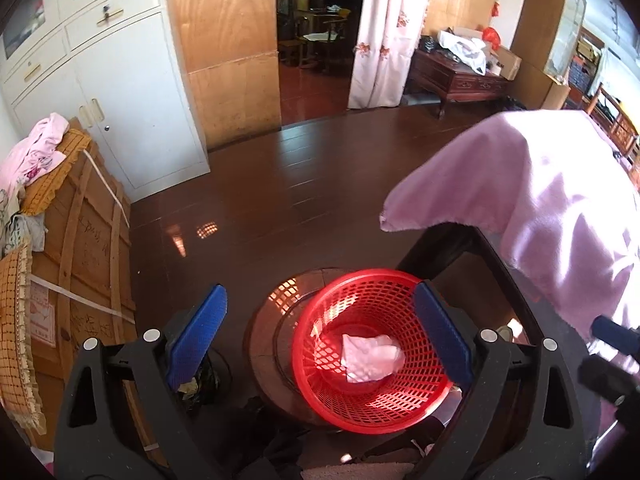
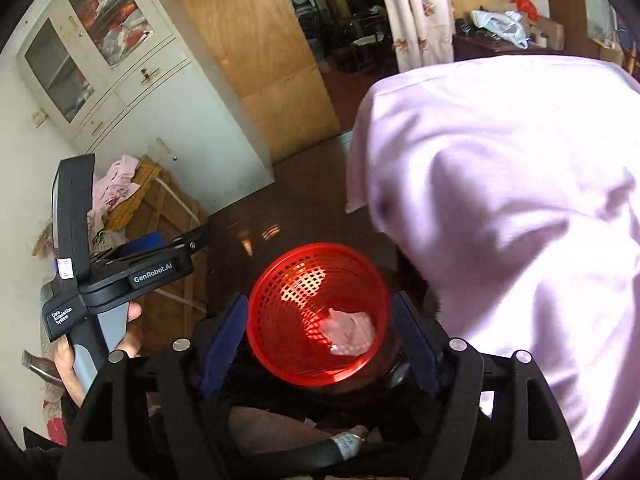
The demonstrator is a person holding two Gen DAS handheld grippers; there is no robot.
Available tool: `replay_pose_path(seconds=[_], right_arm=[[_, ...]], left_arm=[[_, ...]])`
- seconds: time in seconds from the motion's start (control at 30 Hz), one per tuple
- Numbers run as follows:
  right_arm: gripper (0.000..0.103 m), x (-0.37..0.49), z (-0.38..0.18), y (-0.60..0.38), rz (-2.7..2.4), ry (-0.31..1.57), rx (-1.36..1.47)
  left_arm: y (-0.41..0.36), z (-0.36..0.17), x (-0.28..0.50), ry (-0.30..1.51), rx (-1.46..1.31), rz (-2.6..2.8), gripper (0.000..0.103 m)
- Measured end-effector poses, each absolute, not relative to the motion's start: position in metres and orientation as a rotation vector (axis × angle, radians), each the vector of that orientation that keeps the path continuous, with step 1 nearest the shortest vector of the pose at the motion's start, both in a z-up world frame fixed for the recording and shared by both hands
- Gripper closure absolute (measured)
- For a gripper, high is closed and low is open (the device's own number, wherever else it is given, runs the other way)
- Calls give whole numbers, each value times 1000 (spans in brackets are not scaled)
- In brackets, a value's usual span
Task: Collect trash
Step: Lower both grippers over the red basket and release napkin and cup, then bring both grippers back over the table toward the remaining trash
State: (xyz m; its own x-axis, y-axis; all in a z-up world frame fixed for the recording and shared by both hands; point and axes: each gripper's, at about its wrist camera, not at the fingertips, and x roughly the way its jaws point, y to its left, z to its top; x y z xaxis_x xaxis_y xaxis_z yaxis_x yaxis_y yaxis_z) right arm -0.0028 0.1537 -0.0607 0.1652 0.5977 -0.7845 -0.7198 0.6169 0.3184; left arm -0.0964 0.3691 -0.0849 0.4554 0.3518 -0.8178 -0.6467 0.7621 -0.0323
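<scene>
Two grippers are poised above one red basket (image 1: 370, 350) — and a crumpled white paper (image 1: 371, 358) is already seen lying on its mesh floor, toward the right side of the bowl. In the left wrist view the left gripper (image 1: 320, 342) is spread wide, nothing caught between its blue pads (image 1: 196, 336); the basket sits low and right of centre, its rim partly covered by the right-hand pad. In the right wrist view the right gripper (image 2: 318, 346) is also parted, its jaws standing either side of the basket (image 2: 318, 316) with no contact visible, and the paper (image 2: 350, 332) is framed just right of the midline, straight below the tips.

So nothing is held by either tool. The basket is more squarely framed by the right gripper; the left one, seen at centre left of the right wrist view in a person's hand (image 2: 132, 328), is set off to the side. No long axis can be assigned to the wad — it is a loose lump. More trash would have to be sought elsewhere: none can be picked out for certain on the dark floor (image 1: 280, 184) or around the pink cloth (image 1: 532, 200) filling the right of both frames.
</scene>
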Motion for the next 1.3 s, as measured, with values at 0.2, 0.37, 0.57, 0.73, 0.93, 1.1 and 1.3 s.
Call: replay_pose_path(seconds=[0.2, 0.37, 0.57, 0.73, 0.93, 1.1, 1.3], right_arm=[[29, -1, -46, 113, 890, 985, -75], [25, 2, -32, 82, 836, 919, -31], [23, 7, -16, 41, 758, 853, 19], [22, 10, -7, 3, 673, 812, 78], [21, 9, -4, -54, 564, 772, 172], [21, 3, -5, -111, 454, 725, 247], [20, -2, -12, -177, 294, 688, 350]], left_arm=[[344, -80, -88, 910, -317, 578, 12], [321, -74, -81, 906, -285, 531, 12], [292, -64, -73, 898, -237, 473, 11], [264, -56, -64, 893, -183, 414, 11], [226, -47, -51, 895, -135, 320, 11], [188, -44, -41, 895, -96, 228, 11], [148, -41, -32, 889, -41, 146, 11]])
